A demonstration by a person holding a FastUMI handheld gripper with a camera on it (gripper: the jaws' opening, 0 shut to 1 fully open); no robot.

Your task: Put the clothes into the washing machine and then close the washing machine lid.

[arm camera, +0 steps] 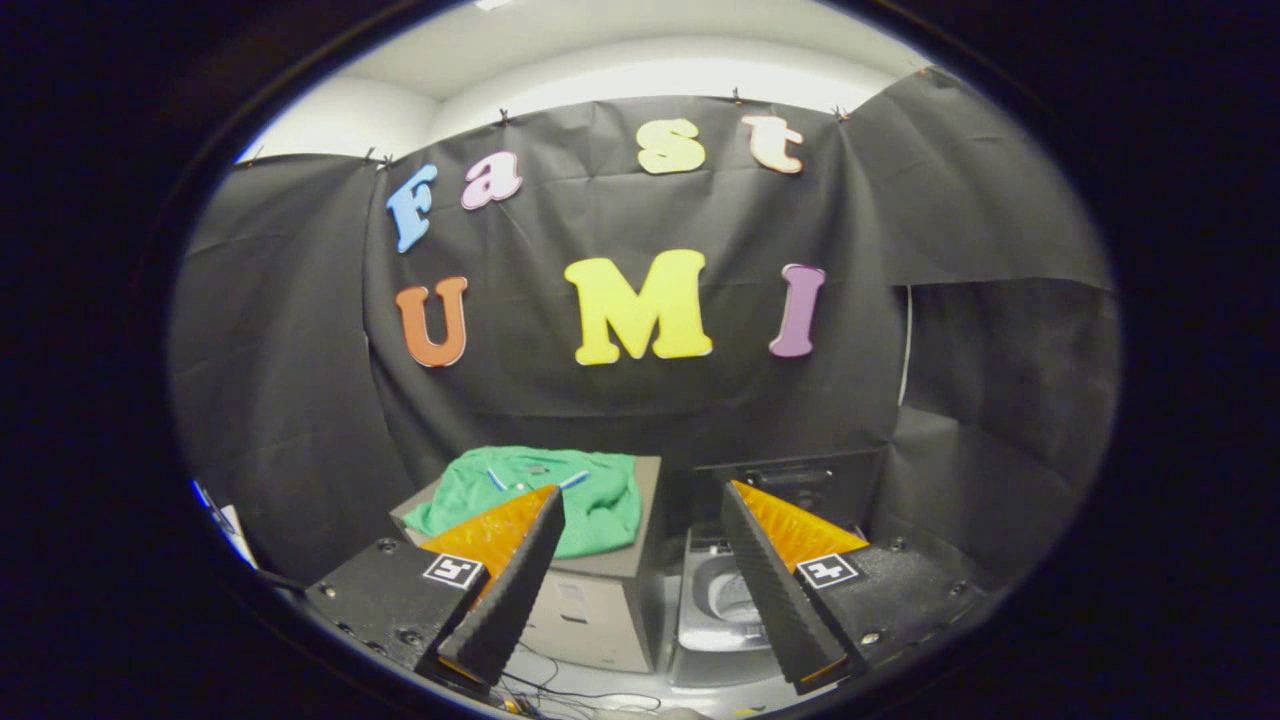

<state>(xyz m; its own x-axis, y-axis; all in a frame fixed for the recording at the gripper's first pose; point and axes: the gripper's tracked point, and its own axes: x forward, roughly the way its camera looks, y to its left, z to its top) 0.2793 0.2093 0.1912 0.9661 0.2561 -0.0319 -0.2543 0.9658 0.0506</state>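
Observation:
A green garment [560, 490] lies crumpled on top of a cardboard box [600, 600], beyond my left finger and partly hidden by it. To the right of the box stands a small top-loading washing machine [712, 600] with its dark lid [790, 482] raised, the pale tub visible inside. My gripper [640, 520] is open, fingers wide apart, with nothing between them. It hovers well short of both box and machine.
The booth's black cloth wall [300, 350] hangs behind and to both sides of the box and machine. Loose cables [560, 690] run on the floor in front of the box. A white object [225, 525] sits at the far left.

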